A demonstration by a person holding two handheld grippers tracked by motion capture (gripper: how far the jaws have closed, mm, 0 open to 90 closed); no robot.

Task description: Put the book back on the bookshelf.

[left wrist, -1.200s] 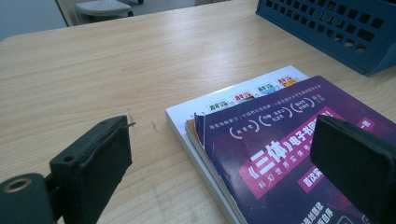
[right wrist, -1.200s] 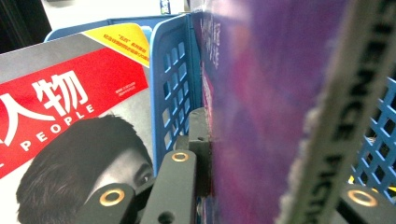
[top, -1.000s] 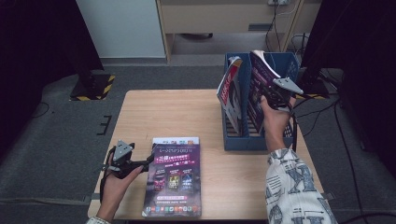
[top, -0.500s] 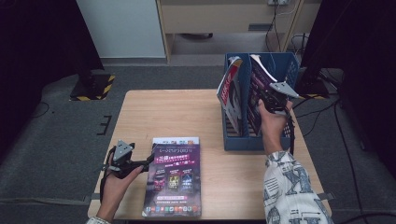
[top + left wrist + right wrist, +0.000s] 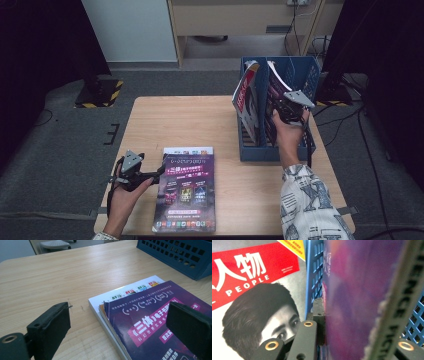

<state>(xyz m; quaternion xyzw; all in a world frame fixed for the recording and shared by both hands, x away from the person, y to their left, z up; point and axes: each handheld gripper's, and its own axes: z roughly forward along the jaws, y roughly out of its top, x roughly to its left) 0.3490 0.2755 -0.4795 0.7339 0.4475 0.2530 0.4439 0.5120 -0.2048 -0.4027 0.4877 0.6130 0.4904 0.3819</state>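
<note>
A blue file rack point(image 5: 305, 75) stands at the table's right back. A red-and-white magazine point(image 5: 246, 97) leans in its left slot. My right gripper point(image 5: 281, 107) is shut on a purple magazine point(image 5: 274, 85) that stands in the slot beside it. In the right gripper view my right gripper point(image 5: 359, 336) pinches the purple magazine's point(image 5: 352, 297) edge, with the red-and-white magazine point(image 5: 254, 290) to the left. My left gripper point(image 5: 159, 169) is open at the left edge of a purple-covered book point(image 5: 187, 187) lying flat. In the left gripper view my left gripper point(image 5: 117, 327) straddles that book's point(image 5: 147, 317) corner.
The purple book tops a small stack, with a white-covered book point(image 5: 105, 300) under it. Bare wooden table point(image 5: 185, 125) lies between the stack and the rack point(image 5: 175, 255). Cables point(image 5: 350, 115) trail on the grey floor to the right of the table.
My right hand has sunk a little, and the purple magazine has gone deeper into the rack's slot. My left gripper has stayed where it was.
</note>
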